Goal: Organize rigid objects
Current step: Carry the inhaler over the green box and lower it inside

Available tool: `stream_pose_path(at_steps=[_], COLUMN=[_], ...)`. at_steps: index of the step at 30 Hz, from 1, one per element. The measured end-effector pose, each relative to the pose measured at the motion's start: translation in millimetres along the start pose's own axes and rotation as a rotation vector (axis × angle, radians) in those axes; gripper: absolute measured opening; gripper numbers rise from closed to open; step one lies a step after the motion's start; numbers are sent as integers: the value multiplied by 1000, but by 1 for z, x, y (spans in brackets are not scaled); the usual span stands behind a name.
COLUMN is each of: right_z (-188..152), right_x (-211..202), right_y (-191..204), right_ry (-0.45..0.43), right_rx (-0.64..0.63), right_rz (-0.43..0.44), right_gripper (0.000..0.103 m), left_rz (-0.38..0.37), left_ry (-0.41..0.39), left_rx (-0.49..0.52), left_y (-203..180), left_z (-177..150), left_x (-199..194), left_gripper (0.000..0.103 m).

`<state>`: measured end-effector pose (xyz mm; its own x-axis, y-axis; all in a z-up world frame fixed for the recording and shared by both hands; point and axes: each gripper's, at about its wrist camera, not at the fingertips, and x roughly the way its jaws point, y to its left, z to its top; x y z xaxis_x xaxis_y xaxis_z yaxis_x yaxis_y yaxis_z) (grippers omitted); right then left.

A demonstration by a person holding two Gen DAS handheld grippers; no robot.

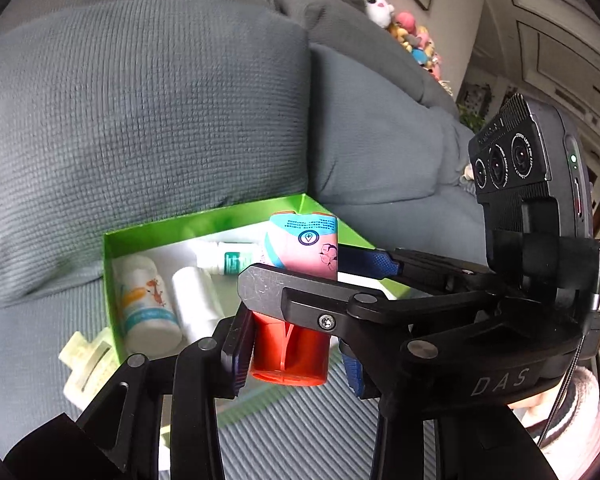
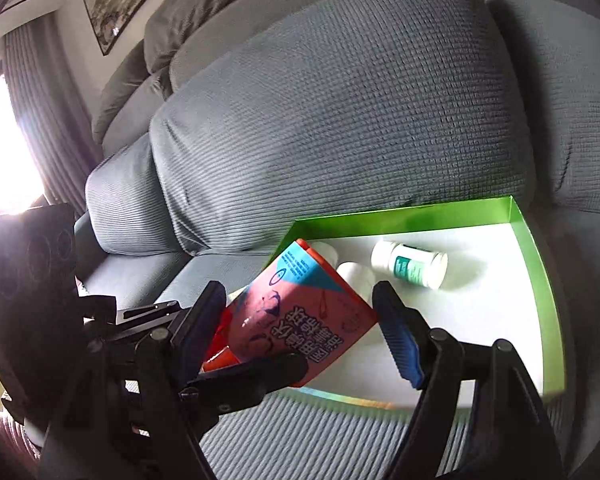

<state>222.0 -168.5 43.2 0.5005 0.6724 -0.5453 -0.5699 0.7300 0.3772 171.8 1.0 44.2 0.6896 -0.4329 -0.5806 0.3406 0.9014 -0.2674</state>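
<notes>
A pink box (image 1: 304,240) with a red end and a blue corner hangs tilted over the near-left part of a green tray (image 1: 204,220). My left gripper (image 1: 294,354) is shut on the box's thin sides at the red end; one of its fingers (image 2: 256,372) crosses the printed face. My right gripper (image 2: 300,300) straddles the width of the box (image 2: 284,312), and both blue pads meet its edges. In the tray (image 2: 400,212) lie a green-labelled white bottle (image 2: 410,264), a plain white bottle (image 1: 194,300) and a bottle with an orange and teal label (image 1: 148,304).
The tray rests on a grey sofa seat, against a large ribbed back cushion (image 2: 340,120). A cream plastic item (image 1: 84,364) lies on the seat left of the tray. Plush toys (image 1: 404,28) sit far along the sofa. A person's striped sleeve (image 1: 572,408) is at the lower right.
</notes>
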Motion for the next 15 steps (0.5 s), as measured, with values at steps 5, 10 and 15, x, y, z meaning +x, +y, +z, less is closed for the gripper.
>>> stream_pose_path(at_steps=[5, 10, 15], right_z=[1, 1, 1], right_x=[27, 46, 56], right_y=[-16, -24, -25], right_ry=[43, 77, 105], right_rx=[21, 31, 31], right_rz=[-5, -19, -39], right_gripper=[75, 75, 77], left_rz=[-6, -5, 15], left_ry=[29, 50, 65], left_rx=[-33, -63, -71], left_y=[18, 29, 31], left_z=[-2, -6, -8], left_x=[24, 38, 42], left_gripper=[39, 39, 39])
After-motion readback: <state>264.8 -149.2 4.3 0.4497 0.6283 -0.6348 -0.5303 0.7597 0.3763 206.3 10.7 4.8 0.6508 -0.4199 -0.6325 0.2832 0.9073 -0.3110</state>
